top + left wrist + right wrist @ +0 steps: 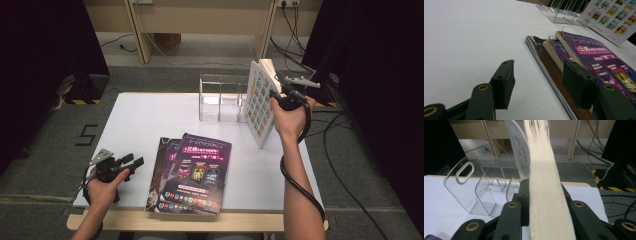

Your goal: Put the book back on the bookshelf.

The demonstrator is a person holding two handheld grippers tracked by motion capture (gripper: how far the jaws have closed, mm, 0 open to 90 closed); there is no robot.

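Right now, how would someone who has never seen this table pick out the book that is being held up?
Start at the white table and go to the clear acrylic divider rack at its far edge. Just right of the rack, the right gripper clamps a thick white-covered book that stands upright. Unlike the purple-covered books lying flat in a stack near the front edge, its cover shows a grid of small coloured pictures.

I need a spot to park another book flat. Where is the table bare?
The white table is bare across its left half, between the clear acrylic book rack and the left gripper. It is crowded at the purple book stack and around the upright white-covered book clamped in the right gripper.
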